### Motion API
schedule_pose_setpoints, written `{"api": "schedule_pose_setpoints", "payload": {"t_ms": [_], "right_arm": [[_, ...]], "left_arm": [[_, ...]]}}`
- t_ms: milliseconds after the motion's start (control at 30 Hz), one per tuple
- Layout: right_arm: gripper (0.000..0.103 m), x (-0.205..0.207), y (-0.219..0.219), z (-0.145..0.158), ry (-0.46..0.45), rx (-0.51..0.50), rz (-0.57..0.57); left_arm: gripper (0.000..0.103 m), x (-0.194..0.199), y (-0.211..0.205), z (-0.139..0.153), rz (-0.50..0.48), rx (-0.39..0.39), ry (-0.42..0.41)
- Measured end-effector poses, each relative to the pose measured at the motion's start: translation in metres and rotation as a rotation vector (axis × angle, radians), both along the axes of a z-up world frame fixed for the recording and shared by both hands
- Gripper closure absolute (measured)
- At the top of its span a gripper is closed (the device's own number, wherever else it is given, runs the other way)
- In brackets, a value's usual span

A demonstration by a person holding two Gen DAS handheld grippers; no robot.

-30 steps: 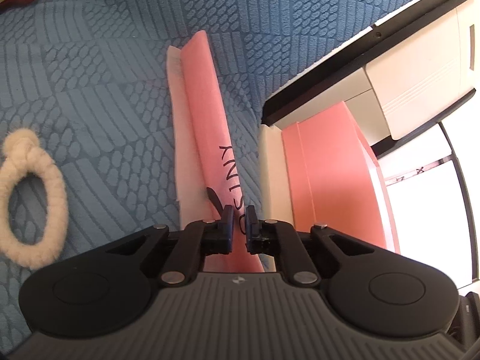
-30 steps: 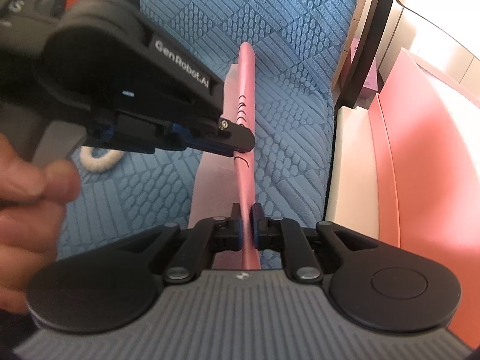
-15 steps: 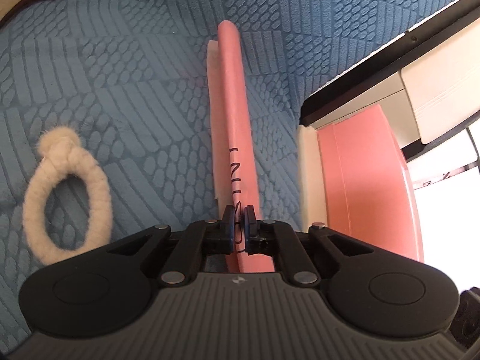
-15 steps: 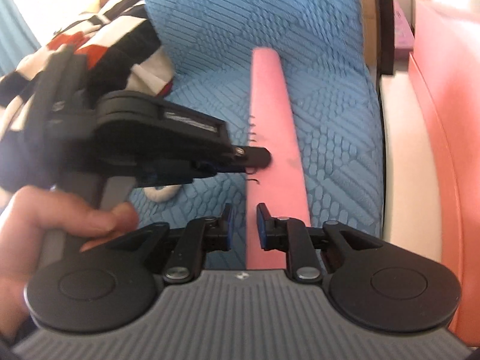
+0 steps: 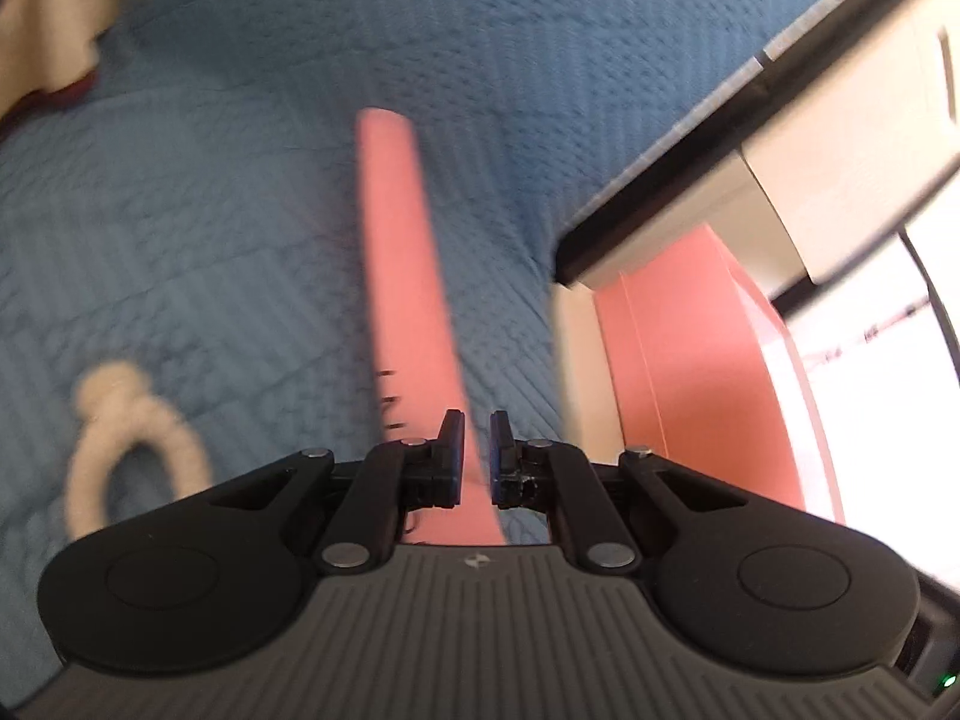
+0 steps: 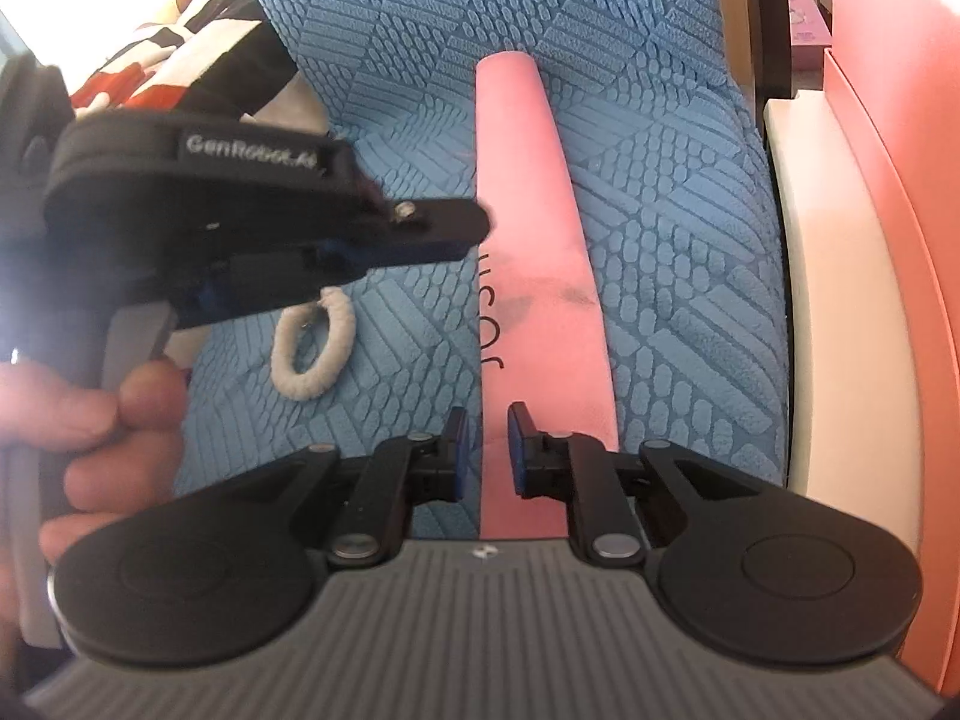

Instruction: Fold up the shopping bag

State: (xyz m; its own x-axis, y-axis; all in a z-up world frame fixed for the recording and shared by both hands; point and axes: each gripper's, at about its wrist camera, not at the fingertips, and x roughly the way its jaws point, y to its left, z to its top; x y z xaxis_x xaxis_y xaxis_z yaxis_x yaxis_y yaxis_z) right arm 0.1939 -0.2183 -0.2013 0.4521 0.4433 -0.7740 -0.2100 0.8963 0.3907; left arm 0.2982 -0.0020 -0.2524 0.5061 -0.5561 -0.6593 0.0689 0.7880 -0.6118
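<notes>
**Left wrist view (blurred).** The bag [image 5: 408, 276] is a flat, narrow, salmon-pink strip folded lengthwise, matte, with black lettering near its near end. Its long axis runs from 6 o'clock towards 12, leaning slightly to 11, and the far end is squared off. It lies on a blue quilted cover [image 5: 240, 210]. The left gripper [image 5: 477, 420] has its jaws drawn almost together, pinching the bag's near end. A cream rope loop [image 5: 120, 438], fuzzy and knotted, sits at 8 o'clock. A smooth pink panel [image 5: 690, 360] edged in cream stands at 3 o'clock.

**Right wrist view (sharp).** Here the cover [image 6: 660, 210] shows raised ribbed blocks and braid stitching. The bag [image 6: 528, 240] runs from 6 to 12 o'clock, lying flat, with grey smudges mid-length. The right gripper [image 6: 486, 414] has its jaws a little apart; they have just been closing. The bag's left edge lies in the gap, and I see no pad pressing on it. Only this view shows the left gripper [image 6: 474, 228] side-on, reaching in from 9 o'clock to the bag's left edge, and the hand [image 6: 90, 420] on its handle. The loop [image 6: 312, 354] lies beneath it.
</notes>
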Motion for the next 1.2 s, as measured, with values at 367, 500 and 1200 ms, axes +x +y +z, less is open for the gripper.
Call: {"api": "schedule_pose_setpoints", "payload": {"t_ms": [367,500,1200], "right_arm": [[0.066,-0.017,-0.032,0.011,0.031,0.065,-0.084],[0.060,-0.034,-0.039,0.015,0.010,0.022,-0.076],[0.062,-0.054,-0.056,0.003,0.166,0.373,-0.143]], "left_arm": [[0.095,0.013,-0.013,-0.028,-0.052,0.065,0.054],[0.095,0.011,-0.011,-0.031,-0.041,0.045,0.060],[0.096,0.007,-0.001,-0.032,-0.023,-0.011,0.075]]}}
